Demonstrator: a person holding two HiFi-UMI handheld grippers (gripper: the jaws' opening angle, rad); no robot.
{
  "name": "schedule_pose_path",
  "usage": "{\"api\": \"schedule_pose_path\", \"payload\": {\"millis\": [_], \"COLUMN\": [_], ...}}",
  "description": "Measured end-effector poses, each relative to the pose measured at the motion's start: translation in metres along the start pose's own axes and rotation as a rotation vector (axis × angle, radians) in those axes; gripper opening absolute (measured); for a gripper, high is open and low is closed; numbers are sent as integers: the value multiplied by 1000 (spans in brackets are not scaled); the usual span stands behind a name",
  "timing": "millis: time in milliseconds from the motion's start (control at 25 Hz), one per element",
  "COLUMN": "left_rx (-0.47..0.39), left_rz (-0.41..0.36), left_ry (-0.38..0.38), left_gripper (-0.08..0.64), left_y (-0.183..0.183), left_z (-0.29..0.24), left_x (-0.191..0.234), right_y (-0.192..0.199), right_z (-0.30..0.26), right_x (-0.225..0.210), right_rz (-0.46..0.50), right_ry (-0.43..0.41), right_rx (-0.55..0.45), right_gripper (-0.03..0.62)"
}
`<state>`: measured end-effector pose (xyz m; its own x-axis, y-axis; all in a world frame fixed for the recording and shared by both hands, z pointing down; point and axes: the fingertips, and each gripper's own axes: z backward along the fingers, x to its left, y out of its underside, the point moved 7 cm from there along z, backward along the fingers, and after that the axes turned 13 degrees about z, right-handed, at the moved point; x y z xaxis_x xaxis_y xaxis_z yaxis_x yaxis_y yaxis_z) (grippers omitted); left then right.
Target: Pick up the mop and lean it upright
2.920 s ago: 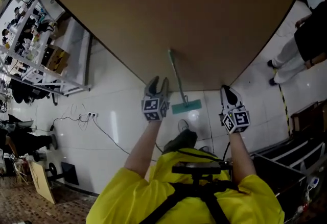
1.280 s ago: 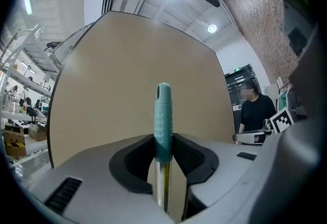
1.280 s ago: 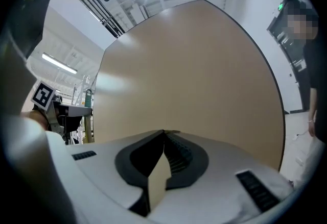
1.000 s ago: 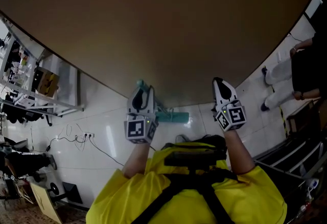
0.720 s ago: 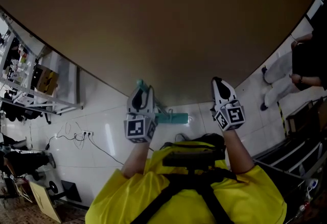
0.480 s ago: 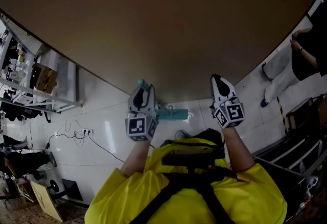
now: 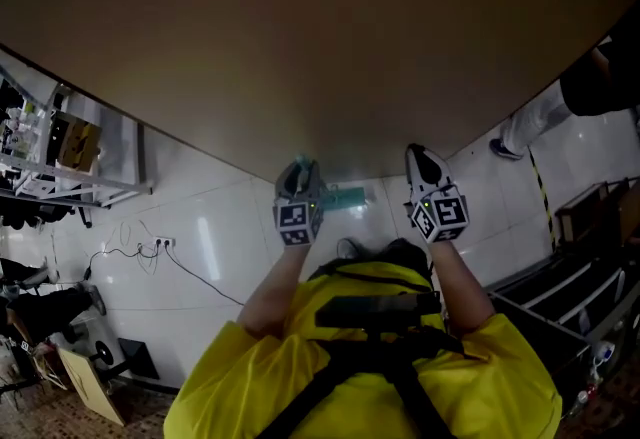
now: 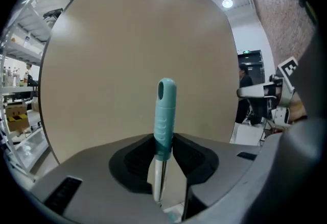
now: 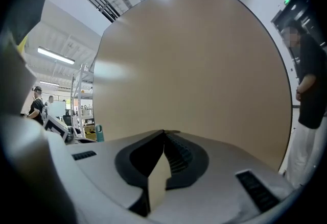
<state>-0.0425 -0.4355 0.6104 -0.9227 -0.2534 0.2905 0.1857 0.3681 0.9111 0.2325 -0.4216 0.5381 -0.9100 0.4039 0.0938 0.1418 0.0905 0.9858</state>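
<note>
The mop has a teal grip [image 8: 165, 110] on a silver shaft, and it stands upright between the jaws of my left gripper [image 8: 164, 139], which is shut on it. In the head view the left gripper [image 7: 301, 185] is held up in front of the tan board, with the teal mop head [image 7: 346, 196] just to its right, down at floor level. My right gripper [image 7: 421, 165] is raised beside it, a hand's width to the right. In its own view the right gripper [image 9: 163, 133] is shut, tips touching, with nothing between them.
A large tan board [image 7: 300, 27] fills the view ahead. Metal shelving [image 7: 60, 152] with goods stands at the left. A power strip with a cable [image 7: 160, 245] lies on the white tiled floor. A person [image 7: 570, 92] stands at the right, near dark cases [image 7: 575, 272].
My left gripper has carried the mop to the right, closer to the right gripper. The mop head has followed it. The person at the right has stepped farther away.
</note>
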Motion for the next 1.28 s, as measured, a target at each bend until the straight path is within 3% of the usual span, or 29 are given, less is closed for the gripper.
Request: {"api": "schedule_pose_path", "payload": {"millis": [120,240,440,600,760,1280], "left_rx": [44,39,63,62,67,77], "left_rz": [-13,-36,-38,-25,3,10], "left_ry": [-6,1,-87,-108,-117,-118], "left_gripper": [115,114,118,125,229,227], "left_y": [24,25,16,17,23,24], "left_z": [-23,-46,-74,-77,-79,-64], "left_x": [7,8,8,7,5,5], "right_y": [5,7,12,16,24,36], "right_z": [-5,-9,-9,-6,-2,-11], "right_x": [0,-2,-7,-6,-11,-9], "right_rz": [-6,-10,-24,-31,-35,-29], "right_ry": [1,0,0,-8,-16,-56], "right_rx": [26,32,33,42,49,74], "right_gripper": [8,8,8,8,8,8]}}
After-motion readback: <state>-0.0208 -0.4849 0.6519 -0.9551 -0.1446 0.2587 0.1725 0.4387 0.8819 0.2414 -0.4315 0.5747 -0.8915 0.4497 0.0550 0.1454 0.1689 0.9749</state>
